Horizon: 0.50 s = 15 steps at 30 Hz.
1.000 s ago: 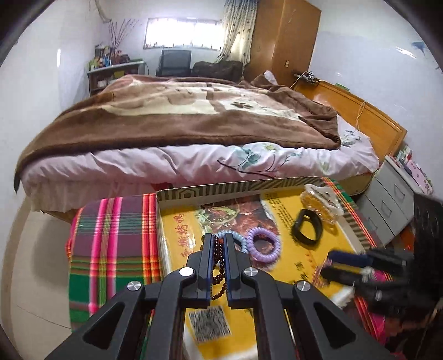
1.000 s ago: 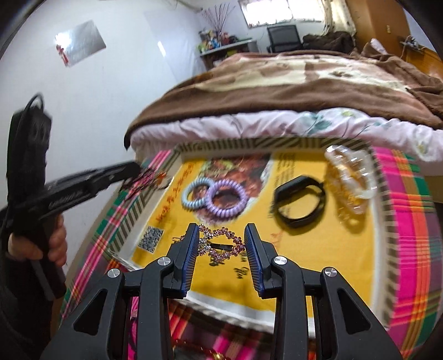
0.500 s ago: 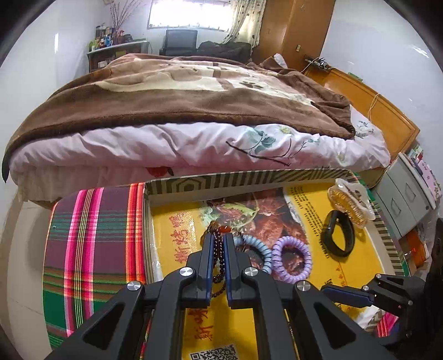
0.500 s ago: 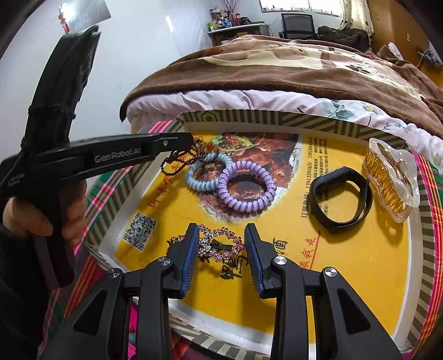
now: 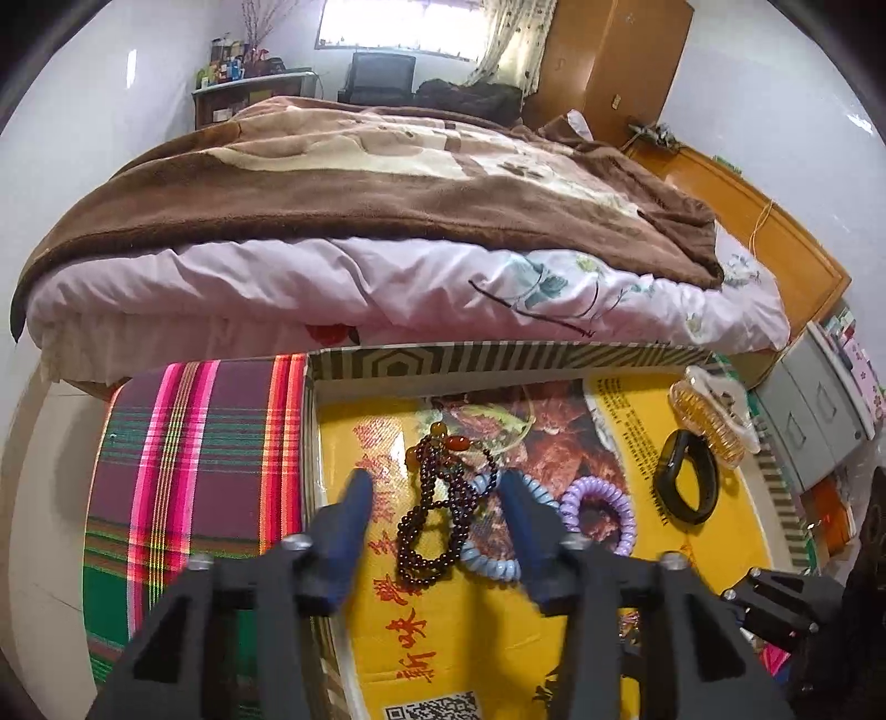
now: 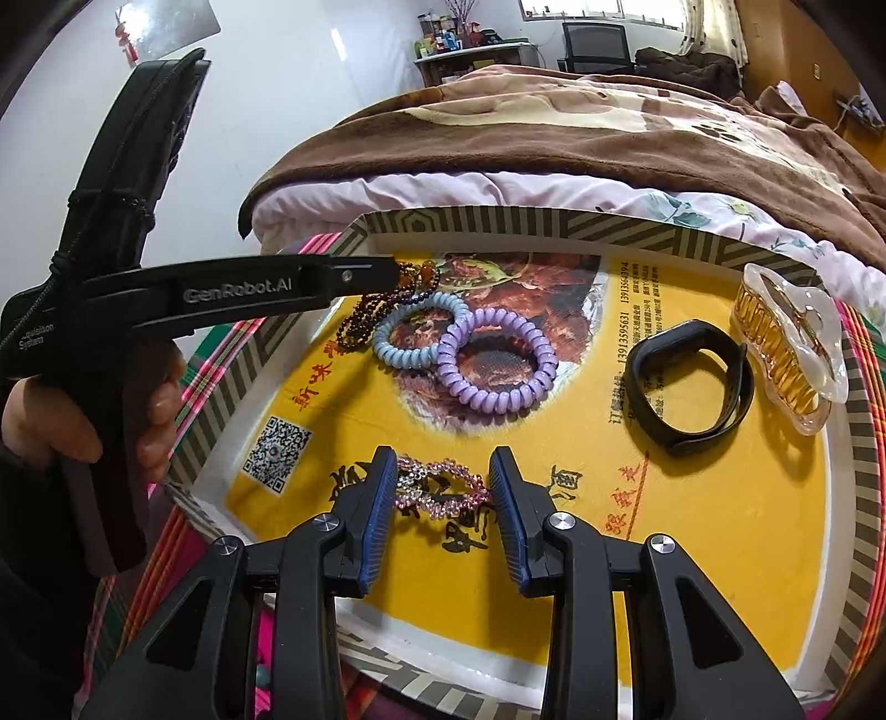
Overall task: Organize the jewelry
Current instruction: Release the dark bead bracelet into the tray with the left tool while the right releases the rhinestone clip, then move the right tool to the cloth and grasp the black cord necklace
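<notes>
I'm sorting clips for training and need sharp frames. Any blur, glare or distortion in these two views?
Left wrist view: the fingers are smeared by motion blur, the window is blown out, and the bed bows from fisheye. Right wrist view: sharp, with mild sheen on the yellow tray and dark corners.

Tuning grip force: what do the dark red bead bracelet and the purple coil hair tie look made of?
Dark red bead bracelet: small glossy round beads with amber-coloured accent beads, probably stone, glass or resin; can't tell which. Purple coil hair tie: smooth, slightly shiny spiral cord, likely springy plastic.
</notes>
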Tool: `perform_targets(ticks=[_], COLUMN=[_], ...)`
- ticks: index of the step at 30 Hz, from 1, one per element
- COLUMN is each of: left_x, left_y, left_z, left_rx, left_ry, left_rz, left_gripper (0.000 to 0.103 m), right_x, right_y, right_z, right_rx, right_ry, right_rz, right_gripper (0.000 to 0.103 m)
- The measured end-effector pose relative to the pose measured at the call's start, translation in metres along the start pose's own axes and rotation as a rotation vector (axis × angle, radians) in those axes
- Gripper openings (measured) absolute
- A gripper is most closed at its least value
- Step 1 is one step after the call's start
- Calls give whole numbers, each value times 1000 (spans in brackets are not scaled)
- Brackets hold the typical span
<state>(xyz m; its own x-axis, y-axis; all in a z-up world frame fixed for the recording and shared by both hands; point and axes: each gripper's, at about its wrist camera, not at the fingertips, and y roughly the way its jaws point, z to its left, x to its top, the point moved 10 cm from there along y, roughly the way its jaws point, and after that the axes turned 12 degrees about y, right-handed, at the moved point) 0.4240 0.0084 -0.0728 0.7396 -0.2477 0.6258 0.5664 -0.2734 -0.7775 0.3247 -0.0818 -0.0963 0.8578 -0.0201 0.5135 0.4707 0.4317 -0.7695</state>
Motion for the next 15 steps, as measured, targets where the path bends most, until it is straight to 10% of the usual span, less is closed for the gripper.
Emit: perform_targets(ticks=[15], left_x=[-13], left_y=[-87], left_z=[-37], left_rx=[43], left_ry=[52], left_rz=[-68], left_gripper=[65], right_x=[-9], right_y=[-59], right_z=[6], right_rx=[10], right_ry=[24], right_rz=[-80], right_gripper=[48])
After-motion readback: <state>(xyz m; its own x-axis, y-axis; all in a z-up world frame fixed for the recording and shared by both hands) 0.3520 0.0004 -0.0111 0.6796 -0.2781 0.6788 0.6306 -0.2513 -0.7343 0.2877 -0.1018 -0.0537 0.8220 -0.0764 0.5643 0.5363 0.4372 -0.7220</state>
